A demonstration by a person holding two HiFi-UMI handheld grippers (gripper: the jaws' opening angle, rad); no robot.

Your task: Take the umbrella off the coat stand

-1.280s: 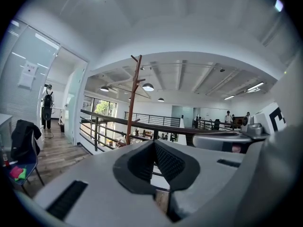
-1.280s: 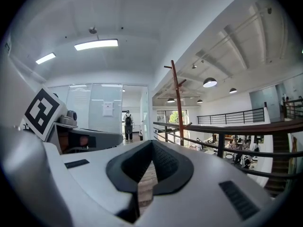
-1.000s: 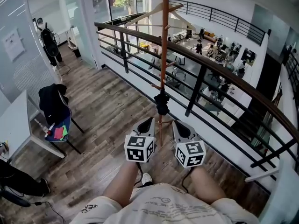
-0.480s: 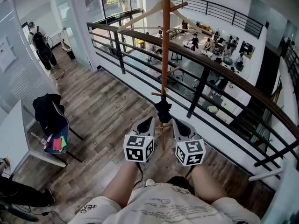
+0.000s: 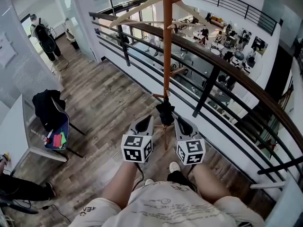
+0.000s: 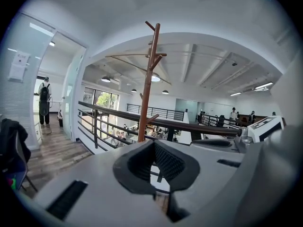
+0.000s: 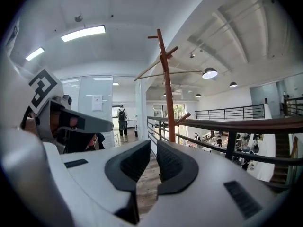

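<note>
A small folded black umbrella (image 5: 165, 112) hangs from a low peg on the brown wooden coat stand (image 5: 167, 56), close to the balcony railing. My left gripper (image 5: 147, 119) sits just left of the umbrella and my right gripper (image 5: 179, 120) just right of it; neither touches it. In the left gripper view the left gripper (image 6: 153, 143) is shut with its tips together and empty, and the stand (image 6: 147, 93) rises behind it. In the right gripper view the right gripper (image 7: 154, 145) is opening, with a narrow gap and nothing in it, and the pole (image 7: 167, 93) stands ahead.
A wooden hanger (image 5: 142, 6) hangs near the stand's top. The dark railing (image 5: 222, 70) runs diagonally behind the stand above a drop to a lower floor. A chair with a dark jacket (image 5: 49, 110) and a white table (image 5: 14, 131) stand at the left. A person with a backpack (image 5: 42, 37) is far left.
I have stepped closer to the stand. Both grippers moved forward and now flank the umbrella, which earlier hung ahead of their tips.
</note>
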